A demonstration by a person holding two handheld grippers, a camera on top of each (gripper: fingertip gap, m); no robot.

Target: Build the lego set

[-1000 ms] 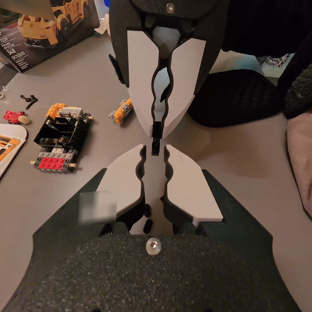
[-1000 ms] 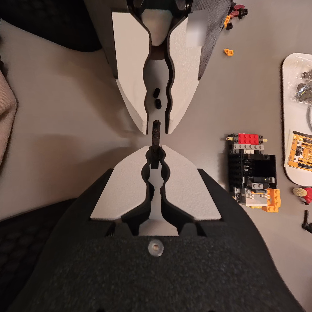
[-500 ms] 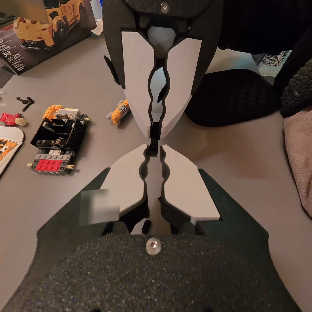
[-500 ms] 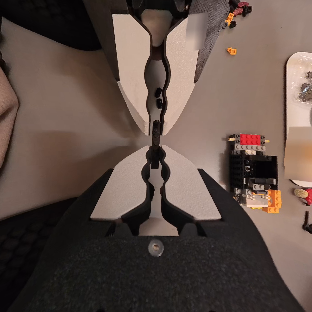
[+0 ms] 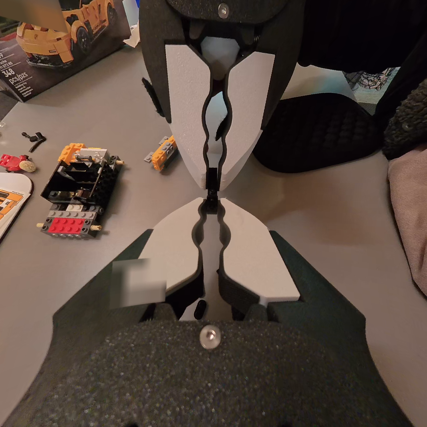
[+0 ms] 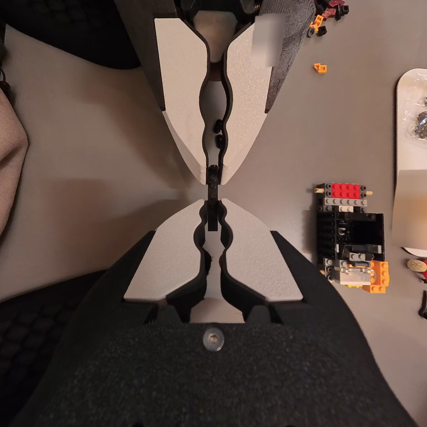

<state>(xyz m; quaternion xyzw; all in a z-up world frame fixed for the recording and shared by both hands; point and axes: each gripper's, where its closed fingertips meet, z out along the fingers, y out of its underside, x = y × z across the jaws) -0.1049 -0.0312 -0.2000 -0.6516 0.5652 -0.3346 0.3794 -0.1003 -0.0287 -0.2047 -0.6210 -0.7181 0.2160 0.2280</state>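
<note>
left gripper (image 5: 211, 204) and right gripper (image 6: 212, 205) tip to tip over the grey table (image 5: 115, 115), both pinched tight on one thin black lego strip (image 6: 212, 196), half-built car (image 5: 78, 191) off to the side, box (image 5: 46, 41) only in left view, orange bit (image 6: 320, 68) only in right view

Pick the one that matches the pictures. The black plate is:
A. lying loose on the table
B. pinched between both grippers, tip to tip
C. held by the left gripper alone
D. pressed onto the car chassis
B: the black plate spans the gap, its ends inside the tips of the right gripper and left gripper, above the table.
</note>
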